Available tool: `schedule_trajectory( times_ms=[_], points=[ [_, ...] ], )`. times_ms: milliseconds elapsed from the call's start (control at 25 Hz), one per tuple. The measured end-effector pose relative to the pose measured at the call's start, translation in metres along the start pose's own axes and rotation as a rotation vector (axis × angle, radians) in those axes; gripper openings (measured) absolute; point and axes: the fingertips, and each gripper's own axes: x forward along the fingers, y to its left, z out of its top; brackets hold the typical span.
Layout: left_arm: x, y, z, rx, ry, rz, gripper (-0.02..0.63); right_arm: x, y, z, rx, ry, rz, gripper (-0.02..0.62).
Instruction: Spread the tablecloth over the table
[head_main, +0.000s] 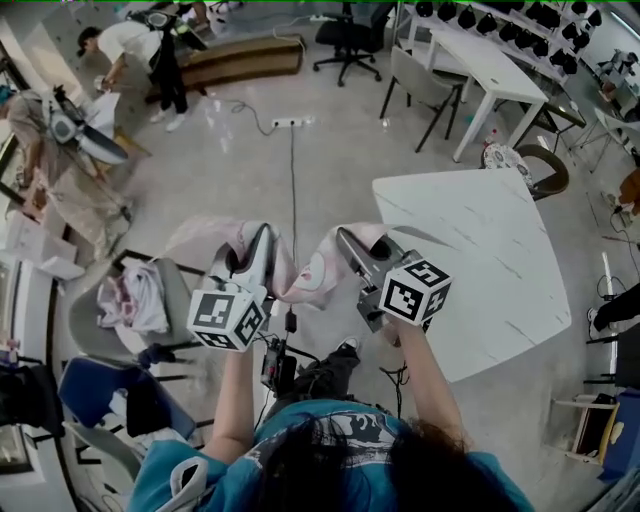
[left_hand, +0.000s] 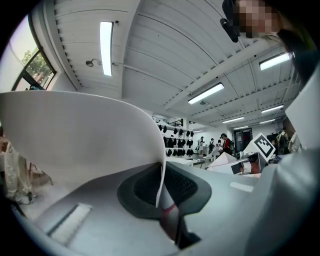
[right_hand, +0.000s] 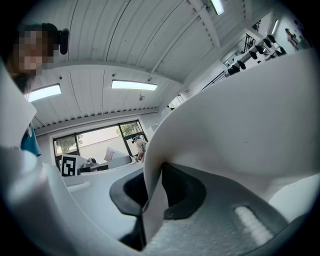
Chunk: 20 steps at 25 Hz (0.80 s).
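Note:
The tablecloth (head_main: 300, 268), pinkish white with a faint print, hangs bunched in the air between my two grippers, left of the white table (head_main: 490, 270). My left gripper (head_main: 262, 236) is shut on one edge of it and my right gripper (head_main: 346, 238) on another, both held level in front of the person. In the left gripper view the tablecloth (left_hand: 75, 145) curves up from the jaws as a white sheet, pinched at my left gripper (left_hand: 162, 202). In the right gripper view the tablecloth (right_hand: 240, 120) billows to the right, pinched at my right gripper (right_hand: 151, 200).
A chair (head_main: 165, 300) piled with clothes stands at the left, with a blue seat (head_main: 95, 395) nearer. A power strip (head_main: 290, 122) and its cable lie on the floor ahead. More white tables (head_main: 490, 65), an office chair (head_main: 348, 40) and people (head_main: 140, 50) are at the back.

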Motion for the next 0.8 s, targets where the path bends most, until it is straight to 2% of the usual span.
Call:
schedule_trajectory(
  times_ms=[120, 280, 440, 680, 800],
  points=[
    [0.026, 0.018, 0.019, 0.014, -0.052, 0.02, 0.037, 0.025, -0.017, 0.026, -0.036, 0.019, 0.014, 0.037],
    [0.066, 0.037, 0.046, 0.005, -0.146, 0.029, 0.031, 0.05, -0.041, 0.068, -0.07, -0.012, 0.018, 0.037],
    [0.101, 0.051, 0.06, 0.012, -0.202, 0.036, 0.028, 0.065, -0.066, 0.099, -0.091, -0.045, -0.004, 0.038],
    [0.14, 0.04, 0.081, 0.072, -0.273, 0.007, 0.029, 0.066, -0.089, 0.146, -0.203, -0.08, -0.008, 0.034],
    [0.162, 0.03, 0.08, 0.031, -0.29, -0.013, 0.03, 0.055, -0.11, 0.164, -0.215, -0.094, -0.059, 0.034]
  ],
)
